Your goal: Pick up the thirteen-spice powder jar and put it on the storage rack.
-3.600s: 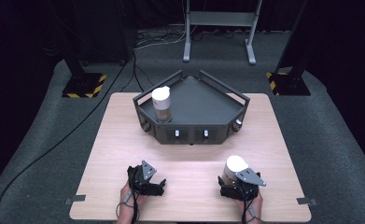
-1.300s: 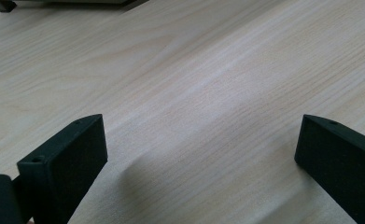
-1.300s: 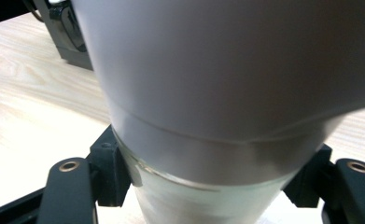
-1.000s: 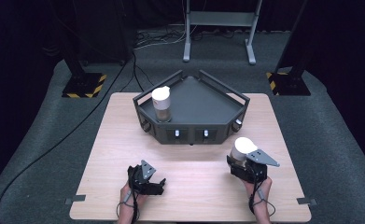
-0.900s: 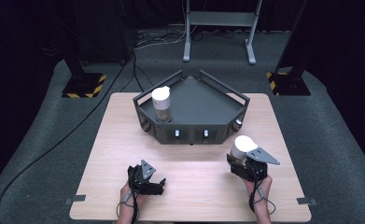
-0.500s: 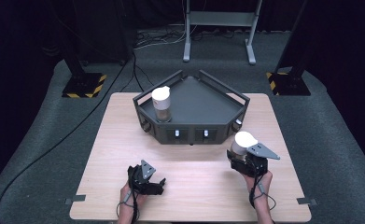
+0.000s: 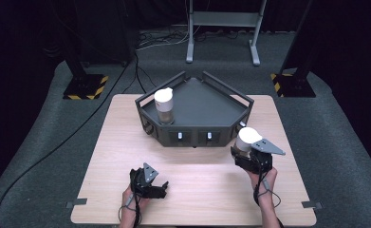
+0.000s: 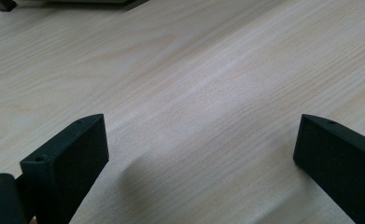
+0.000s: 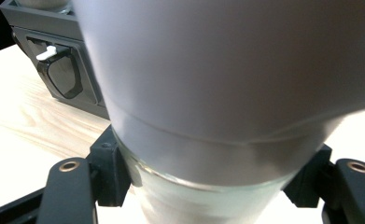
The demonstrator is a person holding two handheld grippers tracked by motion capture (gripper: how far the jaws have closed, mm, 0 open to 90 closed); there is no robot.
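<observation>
Gripping a white-lidded jar (image 7: 245, 140) — right gripper (image 7: 249, 156) beside the tray (image 7: 199, 102)

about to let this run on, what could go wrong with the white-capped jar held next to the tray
The right gripper grips the jar low on its glass body, under the white cap, so the top-heavy jar could tilt or slip. The jar sits close to the tray's raised wall; carried too low, it might knock the rail. A second jar already stands in the tray, but well to the left, so a bump there looks unlikely.
</observation>
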